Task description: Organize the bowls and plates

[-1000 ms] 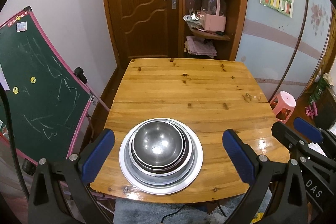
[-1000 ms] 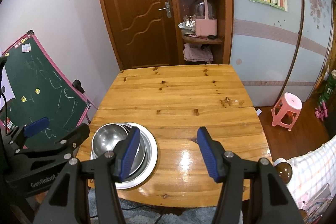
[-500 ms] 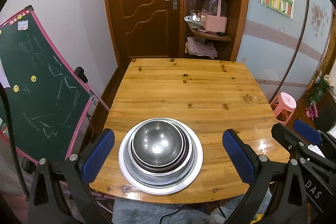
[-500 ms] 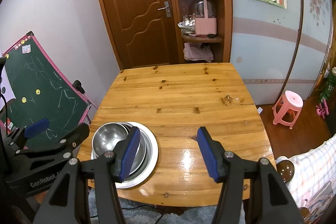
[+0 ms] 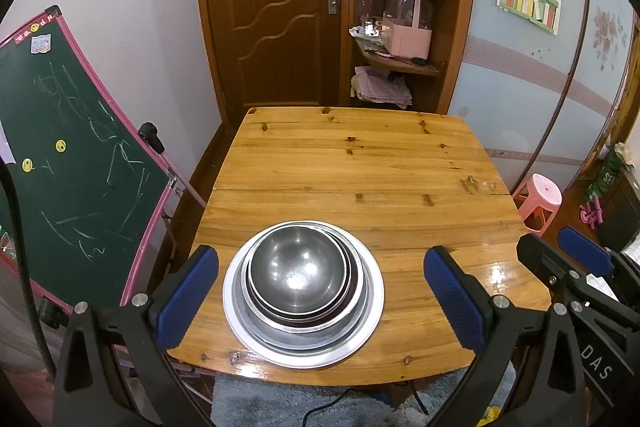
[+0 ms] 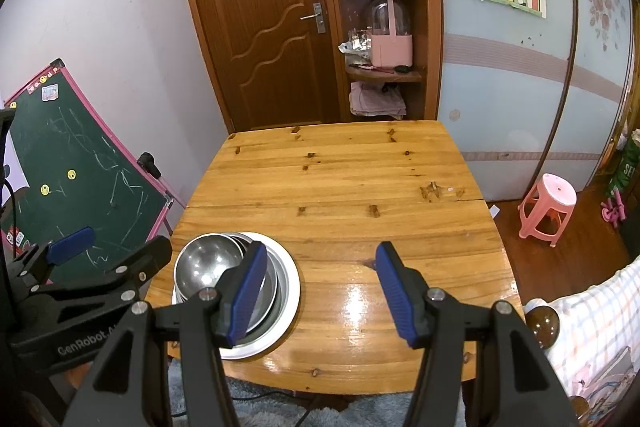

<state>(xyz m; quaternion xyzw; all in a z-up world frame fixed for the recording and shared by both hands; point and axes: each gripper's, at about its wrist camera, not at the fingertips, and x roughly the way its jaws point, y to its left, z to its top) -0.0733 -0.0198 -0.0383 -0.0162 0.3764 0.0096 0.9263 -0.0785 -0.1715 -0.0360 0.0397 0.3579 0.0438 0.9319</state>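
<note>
- Bowls [image 5: 298, 269] sit nested on the plate [image 5: 370, 311], saving worktop [image 5: 360, 171] space.
- Left gripper [image 5: 320, 293] and right gripper [image 6: 322, 293] both gape, holding nothing.

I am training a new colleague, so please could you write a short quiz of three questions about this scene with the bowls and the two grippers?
1. True or false: the top bowl sits nested in the stack on the plate.
2. The stack stands at which part of the table? A) far edge, by the door B) near edge, on the blackboard's side C) the middle
3. Fill in: the left gripper and the right gripper both have ____ jaws and hold nothing.

Key: 1 true; 2 B; 3 open
</note>
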